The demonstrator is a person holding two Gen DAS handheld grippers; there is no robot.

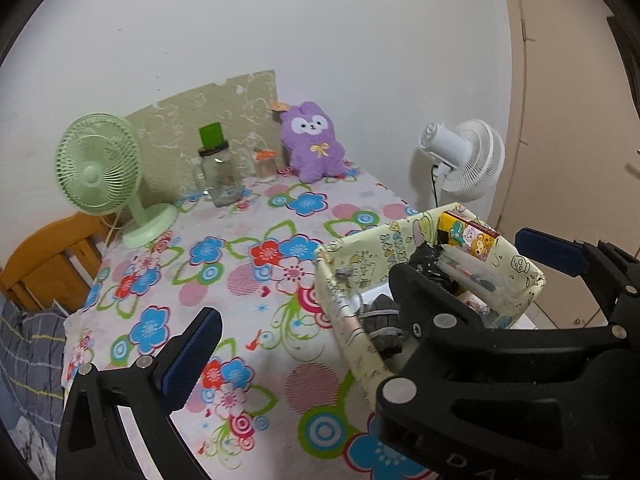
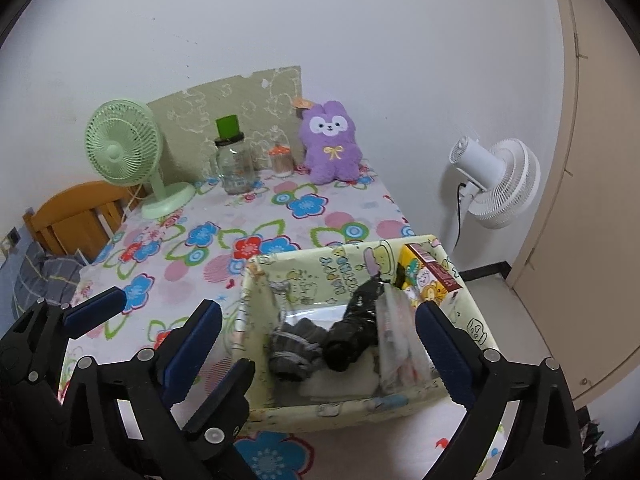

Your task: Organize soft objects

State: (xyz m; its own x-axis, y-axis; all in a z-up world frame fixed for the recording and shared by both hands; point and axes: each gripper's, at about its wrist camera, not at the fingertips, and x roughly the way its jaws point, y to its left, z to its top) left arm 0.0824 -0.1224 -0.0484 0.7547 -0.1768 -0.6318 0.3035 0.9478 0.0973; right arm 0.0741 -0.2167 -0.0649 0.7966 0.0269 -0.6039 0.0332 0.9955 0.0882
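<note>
Right tongs (image 2: 318, 308) are spread super wide over the open box (image 2: 320, 408), gripping nothing, pads not touching anything. Left tongs (image 2: 182, 332) are just beside them over the flowery tablecloth (image 2: 208, 276), also wide and empty. Grey socks (image 2: 292, 348) lie in the box next to a black bundle (image 2: 352, 332). Purple plush toy (image 2: 330, 142) sits way back against the wall, near a glass jar (image 2: 234, 168) and green fan (image 2: 124, 140).

Matte black plastic frames on both the left gripper (image 1: 364, 284) and the right gripper (image 2: 320, 336), studded with round silver rivets; ribbed dark-blue pads (image 2: 192, 344) lining each finger; raised letters moulded near the base.
</note>
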